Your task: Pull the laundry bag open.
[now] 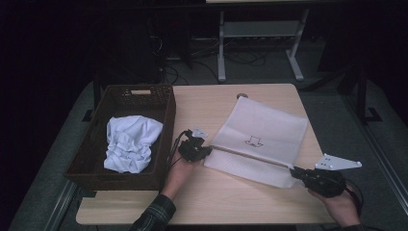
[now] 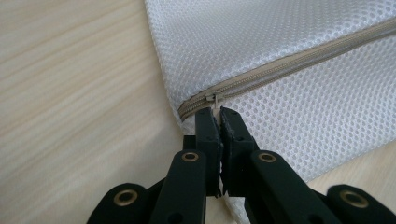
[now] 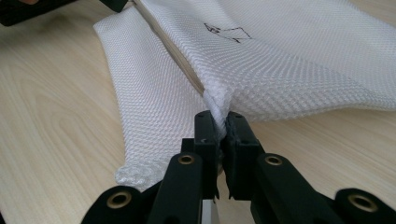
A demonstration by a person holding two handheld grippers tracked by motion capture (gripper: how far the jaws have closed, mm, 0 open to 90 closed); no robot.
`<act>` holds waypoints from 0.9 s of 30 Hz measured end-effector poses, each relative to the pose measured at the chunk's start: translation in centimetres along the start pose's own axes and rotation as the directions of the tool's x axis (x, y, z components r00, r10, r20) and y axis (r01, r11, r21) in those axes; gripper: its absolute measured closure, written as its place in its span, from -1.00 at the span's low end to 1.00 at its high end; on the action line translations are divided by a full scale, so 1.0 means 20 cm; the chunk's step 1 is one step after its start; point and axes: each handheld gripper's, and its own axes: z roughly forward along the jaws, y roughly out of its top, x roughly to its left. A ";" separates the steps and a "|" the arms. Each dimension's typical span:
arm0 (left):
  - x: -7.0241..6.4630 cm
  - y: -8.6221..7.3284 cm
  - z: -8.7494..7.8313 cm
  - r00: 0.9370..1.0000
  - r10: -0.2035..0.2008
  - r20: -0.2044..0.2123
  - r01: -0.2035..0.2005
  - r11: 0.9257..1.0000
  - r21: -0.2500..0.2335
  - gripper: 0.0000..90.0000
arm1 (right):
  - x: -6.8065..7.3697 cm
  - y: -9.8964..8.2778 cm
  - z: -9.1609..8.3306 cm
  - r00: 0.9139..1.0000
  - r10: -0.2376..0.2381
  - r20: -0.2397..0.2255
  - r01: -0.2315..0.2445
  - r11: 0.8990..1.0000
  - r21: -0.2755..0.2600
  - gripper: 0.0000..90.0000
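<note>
The high view looks forward and down from above the person's side, taking in the whole table (image 1: 231, 202), with a basket (image 1: 96, 159) at 9 o'clock. The left gripper view sits very close behind its jaws, facing the mesh bag's (image 2: 280, 42) zipper (image 2: 289, 60). The right gripper view, equally near, looks toward 12 o'clock along that zipper from the opposite end. All three share the mesh bag

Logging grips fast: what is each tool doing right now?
Left tool: closed on the zipper pull of the mesh bag.
Right tool: closed on a bunched corner of the mesh bag.
</note>
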 end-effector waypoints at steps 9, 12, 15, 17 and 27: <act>0.04 0.11 0.07 1.000 0.011 0.026 -0.010 1.000 -0.008 0.93 | -0.06 0.00 0.02 0.999 0.013 0.040 -0.013 1.000 0.008 0.84; 0.07 0.17 0.10 0.999 0.014 0.039 -0.013 1.000 -0.013 0.93 | -0.12 0.01 0.04 0.998 0.039 0.058 -0.039 0.999 -0.001 0.84; 0.09 0.20 0.12 0.999 0.011 0.044 -0.010 1.000 -0.023 0.93 | -0.15 0.03 0.06 0.996 0.050 0.071 -0.050 0.999 -0.007 0.84; 0.12 0.25 0.15 0.999 0.005 0.048 -0.004 1.000 -0.027 0.93 | -0.17 0.03 0.06 0.995 0.054 0.082 -0.053 0.998 -0.014 0.84; 0.18 0.39 0.24 0.999 0.031 0.021 -0.030 0.999 -0.043 0.93 | -0.29 0.07 0.13 0.988 0.095 0.121 -0.090 0.995 -0.039 0.84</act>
